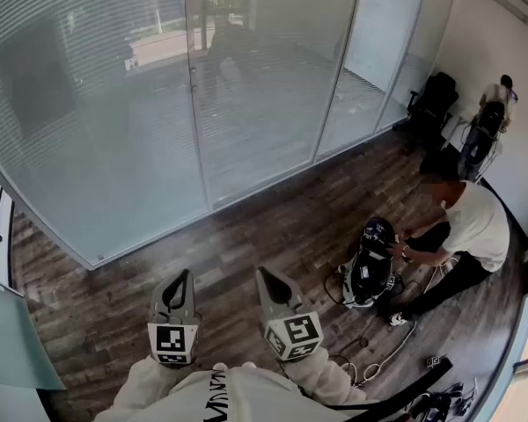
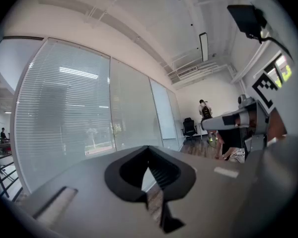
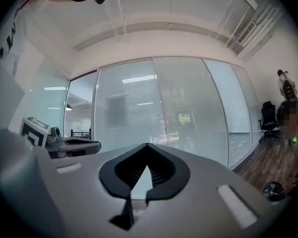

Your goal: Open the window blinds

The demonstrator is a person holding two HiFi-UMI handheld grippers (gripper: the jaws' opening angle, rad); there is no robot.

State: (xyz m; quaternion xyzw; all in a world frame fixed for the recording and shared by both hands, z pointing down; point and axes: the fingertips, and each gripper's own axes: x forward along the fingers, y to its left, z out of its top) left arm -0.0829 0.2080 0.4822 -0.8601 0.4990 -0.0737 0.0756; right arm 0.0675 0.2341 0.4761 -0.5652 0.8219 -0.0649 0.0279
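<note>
The blinds (image 1: 88,121) in the upper left were not open yet. The left gripper (image 1: 178,290) and right gripper (image 1: 273,290) were well apart from them, jaws together, holding nothing.

1. This is an office room. A long wall of floor-to-ceiling glass panels (image 1: 264,77) in slim frames runs across the far side, with slatted blinds (image 1: 88,112) shut across them.
2. The floor is dark wood-look planking (image 1: 273,236), and the right wall (image 1: 510,42) is plain white.
3. A black swivel office chair (image 1: 431,104) stands in the far right corner.
4. The white ceiling carries a strip light (image 2: 203,46) and a long vent grille (image 2: 188,72).
5. At the right, a person (image 1: 471,227) crouches by loose cables (image 1: 383,359) on the floor.
</note>
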